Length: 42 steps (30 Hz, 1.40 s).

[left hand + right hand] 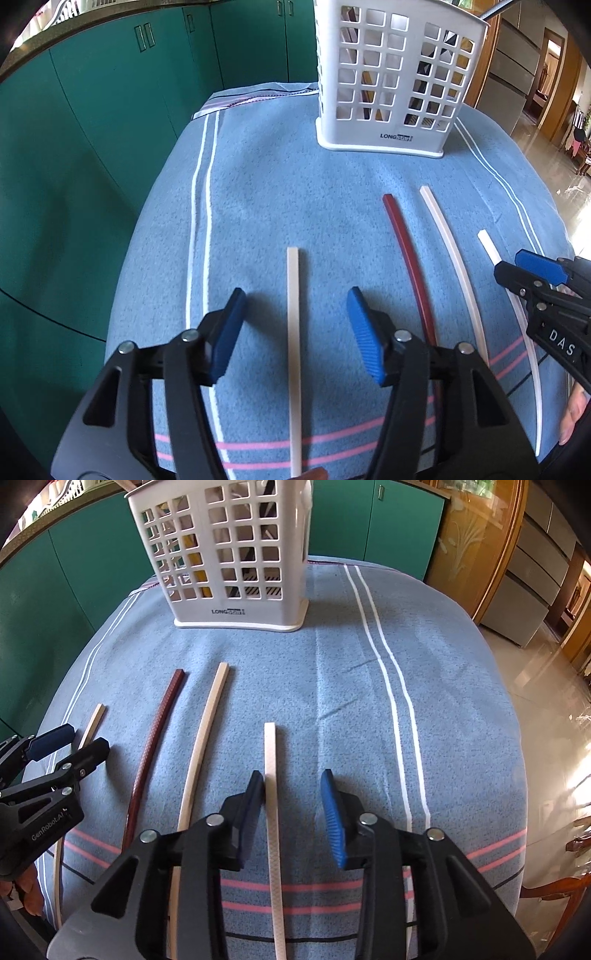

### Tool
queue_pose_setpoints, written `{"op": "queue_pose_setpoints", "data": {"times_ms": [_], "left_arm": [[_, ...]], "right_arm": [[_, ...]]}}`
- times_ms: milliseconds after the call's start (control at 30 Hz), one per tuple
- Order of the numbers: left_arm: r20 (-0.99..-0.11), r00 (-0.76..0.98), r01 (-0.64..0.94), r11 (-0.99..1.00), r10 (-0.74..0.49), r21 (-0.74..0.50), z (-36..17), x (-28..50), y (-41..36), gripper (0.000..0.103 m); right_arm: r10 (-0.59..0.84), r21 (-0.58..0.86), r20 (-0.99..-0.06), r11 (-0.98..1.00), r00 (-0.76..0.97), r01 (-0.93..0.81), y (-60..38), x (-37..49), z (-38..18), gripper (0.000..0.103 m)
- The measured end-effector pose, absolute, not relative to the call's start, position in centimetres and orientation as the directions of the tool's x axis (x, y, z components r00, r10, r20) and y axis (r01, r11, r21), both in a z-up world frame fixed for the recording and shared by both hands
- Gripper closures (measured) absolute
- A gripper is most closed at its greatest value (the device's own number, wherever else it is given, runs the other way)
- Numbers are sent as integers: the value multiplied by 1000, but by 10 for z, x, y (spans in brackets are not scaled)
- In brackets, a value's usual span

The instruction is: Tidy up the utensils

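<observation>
Several chopsticks lie side by side on a blue towel. My left gripper (295, 306) is open astride the leftmost cream chopstick (293, 332). To its right lie a dark red chopstick (410, 266) and a cream chopstick (454, 258). My right gripper (293, 786) is open astride the rightmost white chopstick (273, 812), whose left side touches the left pad. The red chopstick (151, 753) and cream chopstick (201, 753) lie to its left. A white slotted utensil holder (391, 81) stands at the far end; it also shows in the right wrist view (229, 554) and holds some utensils.
The blue striped towel (277, 192) covers a small table. Green cabinets (92, 110) stand behind and left. A wooden cabinet (472, 554) and tiled floor (546, 701) lie to the right.
</observation>
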State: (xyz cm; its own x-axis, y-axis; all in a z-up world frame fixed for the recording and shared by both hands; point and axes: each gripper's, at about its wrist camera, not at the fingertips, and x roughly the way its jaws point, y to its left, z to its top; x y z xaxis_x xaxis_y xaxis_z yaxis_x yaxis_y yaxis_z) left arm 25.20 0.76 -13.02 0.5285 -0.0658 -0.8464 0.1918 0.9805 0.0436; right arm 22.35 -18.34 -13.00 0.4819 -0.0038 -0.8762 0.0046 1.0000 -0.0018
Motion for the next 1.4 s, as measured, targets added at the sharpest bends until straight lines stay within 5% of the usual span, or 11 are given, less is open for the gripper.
{"op": "queue_pose_setpoints", "data": {"times_ms": [300, 500, 600, 667, 767, 900, 1300, 1333, 1400], "left_arm": [[-862, 503, 205, 978, -69, 42, -136, 271, 7, 22], [-864, 495, 238, 971, -93, 32, -139, 284, 6, 20], [-865, 490, 251, 968, -106, 24, -139, 289, 5, 23], [-861, 498, 245, 969, -108, 20, -136, 293, 5, 43], [-857, 501, 230, 973, -117, 2, -133, 299, 6, 88], [-857, 492, 219, 974, -156, -52, -131, 307, 12, 103], [-786, 578, 311, 950, -218, -35, -56, 270, 15, 103], [-801, 559, 319, 947, -214, -31, -61, 272, 13, 100], [-856, 496, 315, 949, -148, 19, -84, 279, 6, 57]], "right_arm": [[-14, -16, -884, 1000, 467, -1, -182, 239, -130, 64], [-12, -25, -888, 999, 459, -23, -183, 247, -130, 60], [28, 2, -894, 998, 448, -58, -182, 249, -130, 74], [49, 18, -896, 997, 441, -75, -180, 251, -130, 96], [51, 18, -896, 997, 441, -78, -178, 253, -130, 97], [83, 54, -887, 996, 455, -76, -178, 249, -122, 97], [134, 79, -763, 990, 632, -114, -185, 199, -29, 97], [139, 81, -764, 990, 630, -119, -184, 199, -28, 97], [141, 83, -785, 989, 603, -124, -182, 204, -37, 97]]}}
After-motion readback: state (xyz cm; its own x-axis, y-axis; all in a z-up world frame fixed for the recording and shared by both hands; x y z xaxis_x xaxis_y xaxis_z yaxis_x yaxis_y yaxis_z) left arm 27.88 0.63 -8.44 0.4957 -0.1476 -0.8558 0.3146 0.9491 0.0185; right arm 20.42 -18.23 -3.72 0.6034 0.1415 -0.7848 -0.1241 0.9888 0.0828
